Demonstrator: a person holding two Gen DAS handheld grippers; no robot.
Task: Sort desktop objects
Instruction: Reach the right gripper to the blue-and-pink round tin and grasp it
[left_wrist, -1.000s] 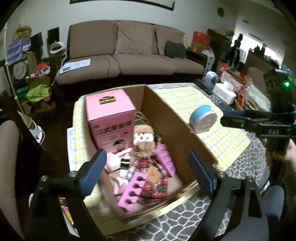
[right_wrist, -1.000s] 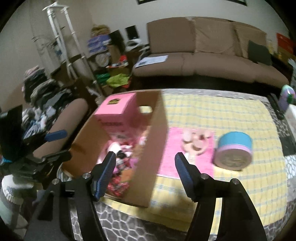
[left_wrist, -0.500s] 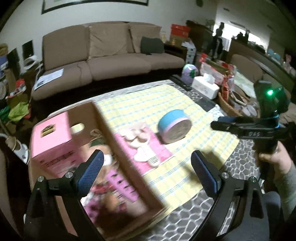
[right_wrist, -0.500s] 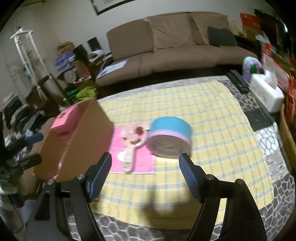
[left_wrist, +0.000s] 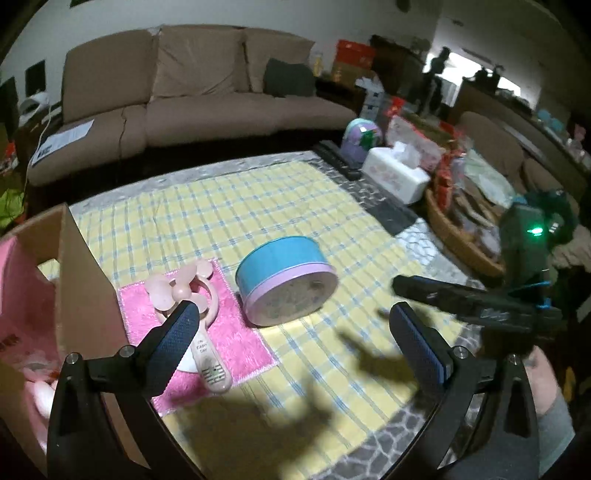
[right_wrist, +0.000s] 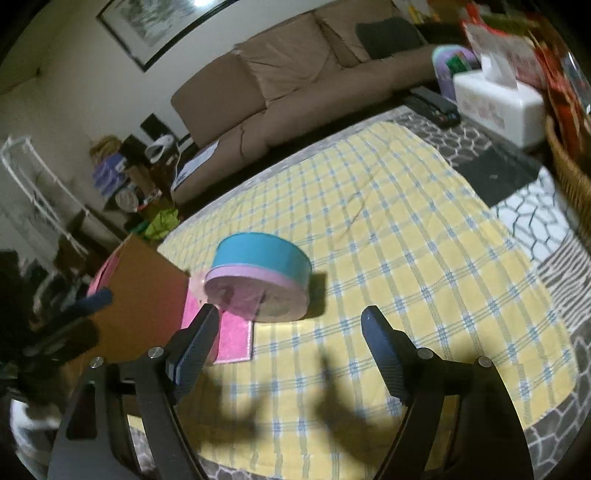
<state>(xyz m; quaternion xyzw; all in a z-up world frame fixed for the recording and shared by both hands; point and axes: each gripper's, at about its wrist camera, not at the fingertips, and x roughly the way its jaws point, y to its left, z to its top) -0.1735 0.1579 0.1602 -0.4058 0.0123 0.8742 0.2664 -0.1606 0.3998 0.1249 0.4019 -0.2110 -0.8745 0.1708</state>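
Now nearer: round tin (right_wrist: 258, 284) ahead of right claw (right_wrist: 288, 350) (empty).

One tin (left_wrist: 286, 280), one fan (left_wrist: 184, 295), one box (left_wrist: 79, 295).

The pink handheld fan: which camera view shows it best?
The left wrist view: the pink handheld fan lies on the pink cloth, blades and handle mostly visible. In the right wrist view, the round tin hides nearly all of it.
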